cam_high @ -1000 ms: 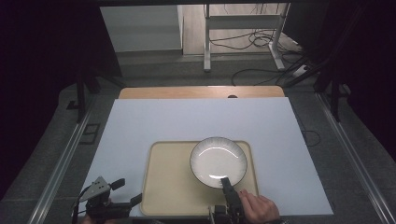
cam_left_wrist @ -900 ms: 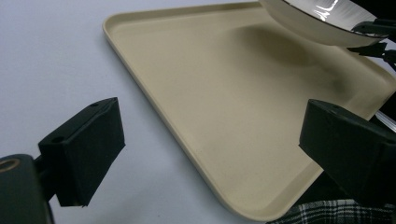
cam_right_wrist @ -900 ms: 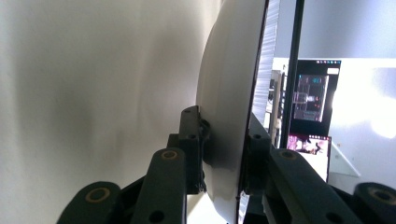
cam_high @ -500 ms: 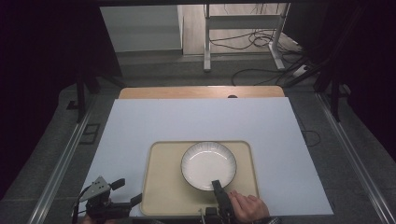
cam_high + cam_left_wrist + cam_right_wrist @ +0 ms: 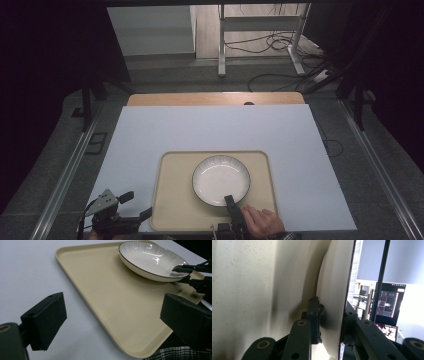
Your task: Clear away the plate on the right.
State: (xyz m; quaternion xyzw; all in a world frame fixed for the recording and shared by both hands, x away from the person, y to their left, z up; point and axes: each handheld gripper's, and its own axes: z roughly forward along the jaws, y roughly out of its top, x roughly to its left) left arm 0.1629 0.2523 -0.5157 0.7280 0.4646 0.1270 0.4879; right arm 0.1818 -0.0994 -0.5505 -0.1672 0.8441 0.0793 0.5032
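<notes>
A white bowl with a thin dark rim sits on a beige tray, toward the tray's right half, and the tray lies on the white desk near the person's edge. The right claw has the bowl by its near rim: in the right gripper view one jaw lies under the outer wall and the other over the inner face, closed on the rim between them. The left gripper view shows the same pinch from the side, with the bowl resting on the tray and the black jaw tips clamped at its right edge.

The left claw hovers at the tray's near left corner, jaws spread wide and holding nothing.

The relation that matters is that the bowl lies straight ahead of the right claw, away from the person, with the grip at the one point of the rim nearest the hand. A round bowl has no long axis, so all its weight hangs forward of the jaws. Any lift would likely tip the far rim down unless the wrist counters it. The right hand is plainly the nearer one; the left is well apart from the bowl, across the bare part of the tray.
</notes>
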